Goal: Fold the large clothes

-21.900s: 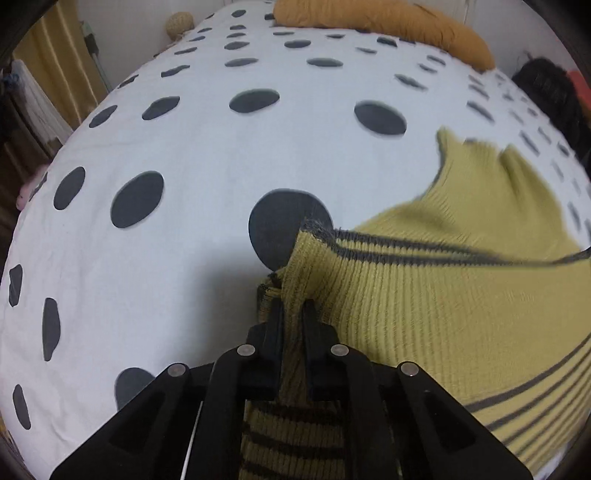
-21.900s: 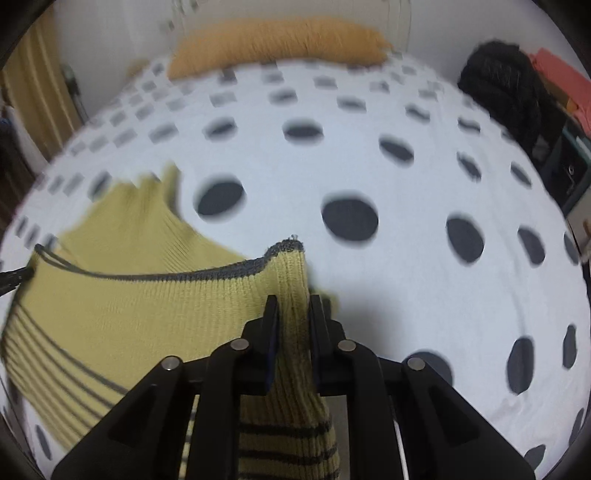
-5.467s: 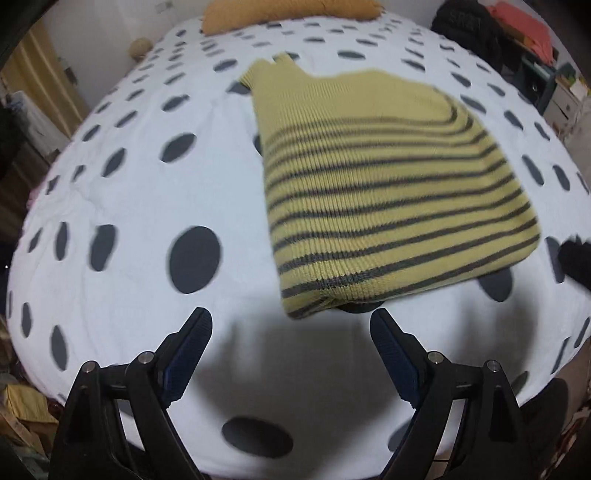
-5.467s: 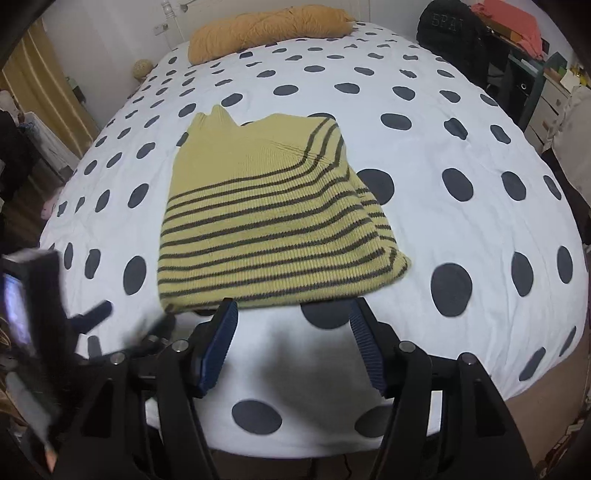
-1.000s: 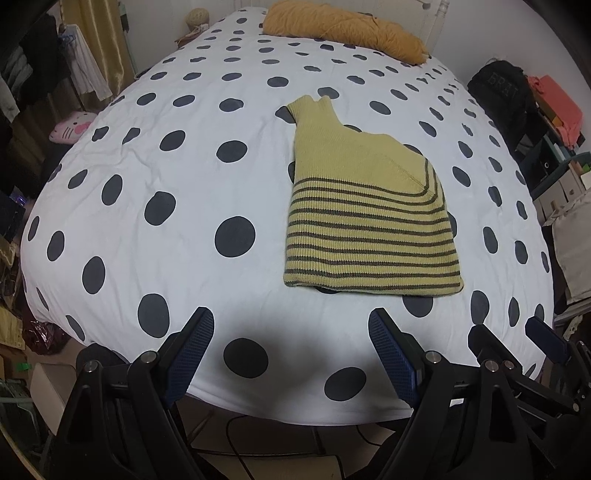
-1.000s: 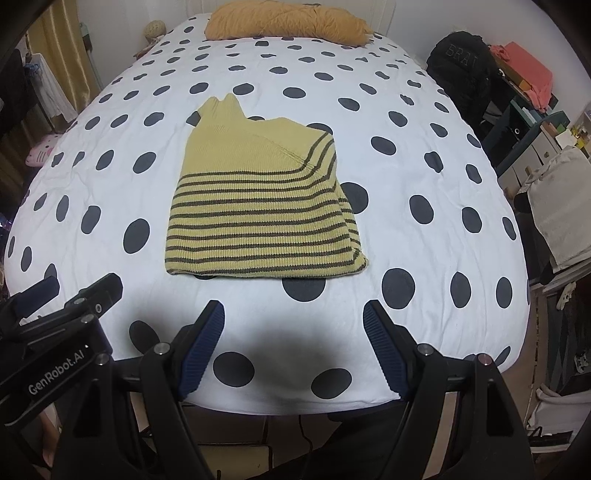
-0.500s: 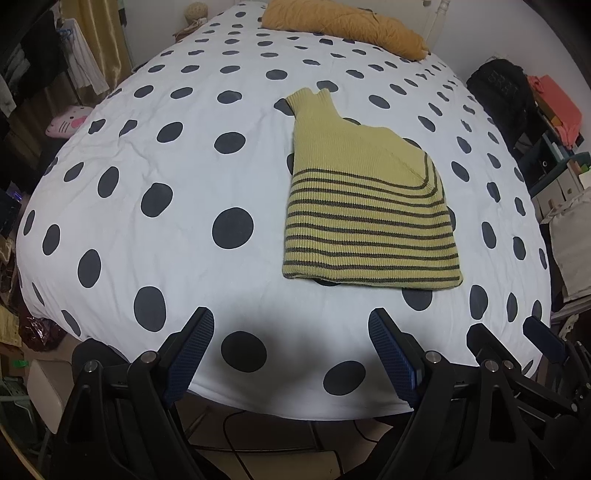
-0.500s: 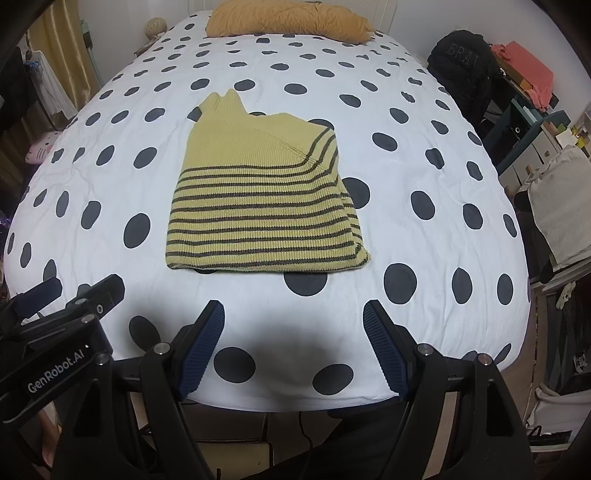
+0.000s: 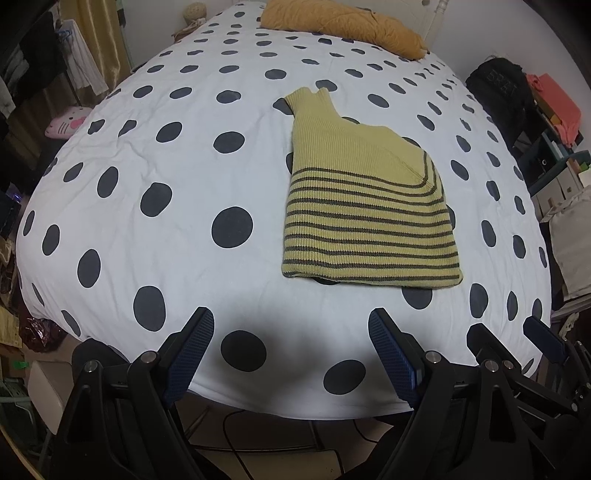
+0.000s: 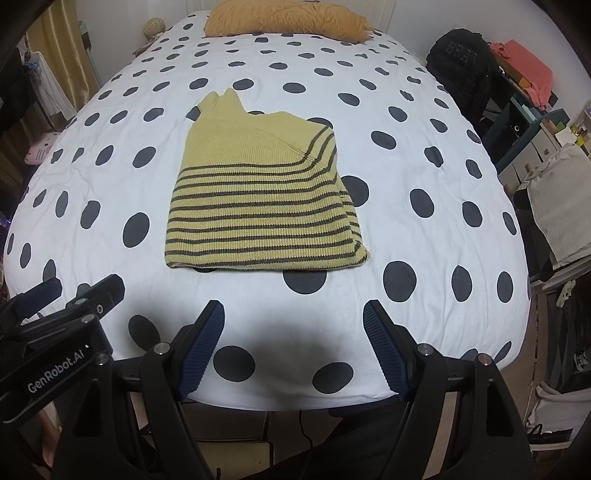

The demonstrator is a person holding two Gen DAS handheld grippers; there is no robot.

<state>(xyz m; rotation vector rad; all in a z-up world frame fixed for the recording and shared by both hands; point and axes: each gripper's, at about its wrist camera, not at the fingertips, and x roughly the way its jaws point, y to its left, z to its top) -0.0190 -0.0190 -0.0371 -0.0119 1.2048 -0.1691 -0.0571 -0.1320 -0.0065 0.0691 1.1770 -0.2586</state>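
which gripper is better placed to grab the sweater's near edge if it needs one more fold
Right, marginally. The folded sweater lies almost straight ahead of the open right gripper, whereas it sits right of centre for the open left gripper. Both are held back off the bed, touching nothing.

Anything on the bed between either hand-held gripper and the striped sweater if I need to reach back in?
Nothing visible. Only bare polka-dot bedspread lies between the open right hand-held gripper, the open left hand-held gripper and the folded sweater. The orange pillow sits far beyond.
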